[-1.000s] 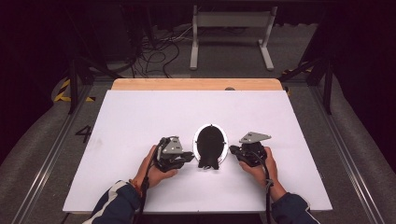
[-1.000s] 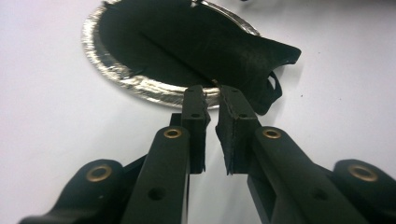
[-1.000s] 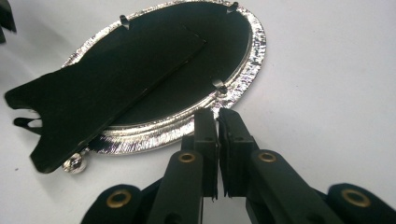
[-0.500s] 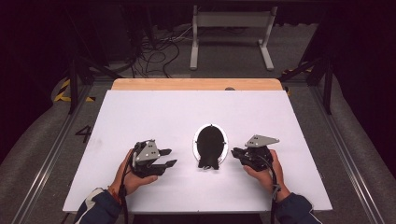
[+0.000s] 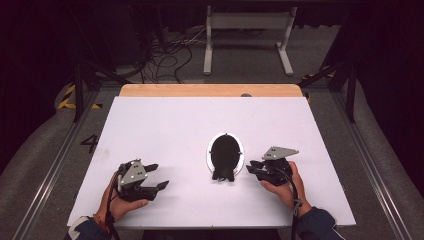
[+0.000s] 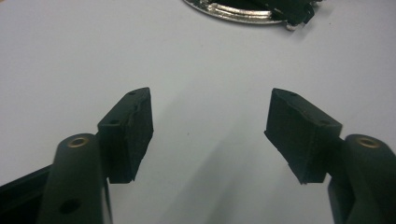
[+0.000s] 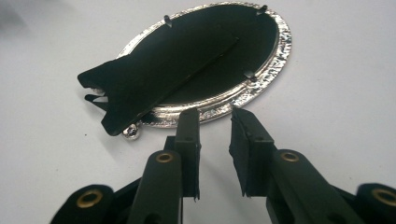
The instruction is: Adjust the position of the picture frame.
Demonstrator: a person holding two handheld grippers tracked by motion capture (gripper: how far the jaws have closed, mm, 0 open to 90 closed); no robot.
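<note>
An oval silver picture frame point(image 5: 225, 155) lies face down on the white table point(image 5: 175, 125), its black backing and fold-out stand point(image 7: 187, 60) turned up. My right gripper point(image 5: 251, 167) rests just right of the frame's near end. Its jaws have just been opening and stand a narrow gap apart point(image 7: 215, 114), with nothing between them and the silver rim point(image 7: 278, 51) right in front. My left gripper point(image 5: 157, 176) sits well left of the frame near the front edge. Its jaws have also just been opening and are spread wide point(image 6: 210, 121) over bare table, the frame's rim point(image 6: 233, 10) far ahead.
A wooden strip point(image 5: 210, 90) borders the table's far edge. Beyond it on the dark floor stand a pale metal frame point(image 5: 247, 30) and loose cables point(image 5: 165, 55). A "4" mark point(image 5: 90, 143) lies off the table's left side.
My left gripper drew away from the frame to the left and its jaws spread wide. My right gripper stayed beside the frame, jaws parting slightly.
</note>
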